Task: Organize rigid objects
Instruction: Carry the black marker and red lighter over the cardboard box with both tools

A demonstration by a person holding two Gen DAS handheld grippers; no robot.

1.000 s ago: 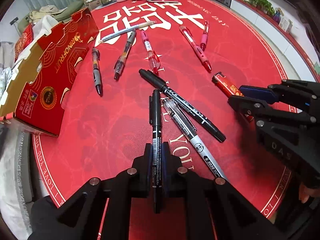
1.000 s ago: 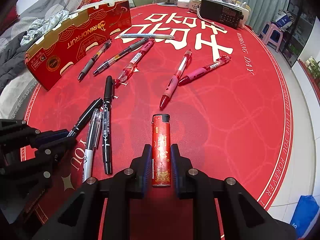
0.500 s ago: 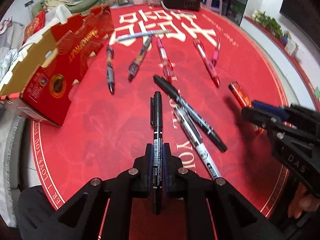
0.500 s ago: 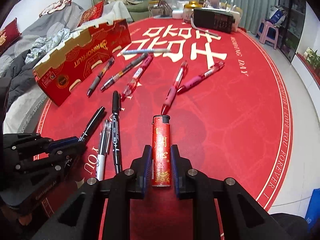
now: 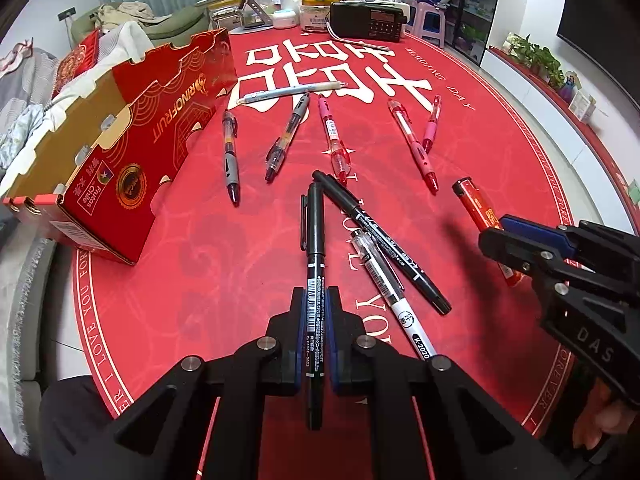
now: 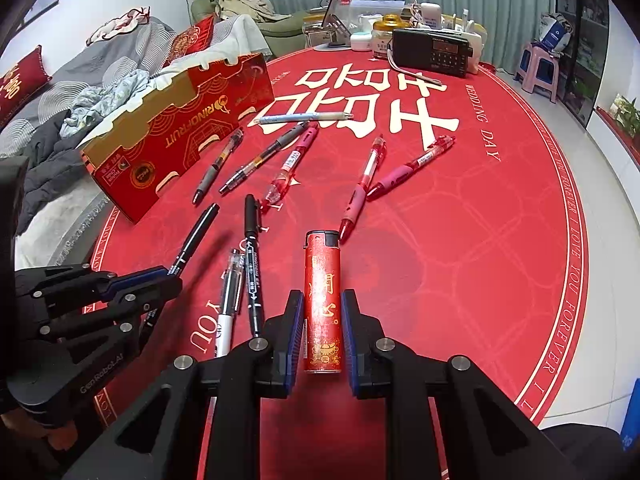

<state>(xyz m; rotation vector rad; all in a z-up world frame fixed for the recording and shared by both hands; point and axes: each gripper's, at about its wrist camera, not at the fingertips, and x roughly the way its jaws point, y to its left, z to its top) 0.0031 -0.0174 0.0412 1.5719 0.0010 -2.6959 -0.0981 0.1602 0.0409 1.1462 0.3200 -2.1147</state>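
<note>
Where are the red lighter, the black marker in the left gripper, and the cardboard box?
red lighter (image 6: 322,300): right wrist view, printed body.
black marker (image 5: 314,304): left wrist view, barcode label.
cardboard box (image 5: 168,128): left wrist view, printed side wall.

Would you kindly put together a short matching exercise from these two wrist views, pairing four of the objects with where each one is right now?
Things:
1. black marker
2. red lighter
3. black radio
4. red cardboard box

Places:
A. at the far edge of the table
B. between the fingers of the right gripper
C. at the table's left side, near the sofa
D. between the fingers of the left gripper

Pairs: 1-D, 2-B, 3-A, 4-C
</note>
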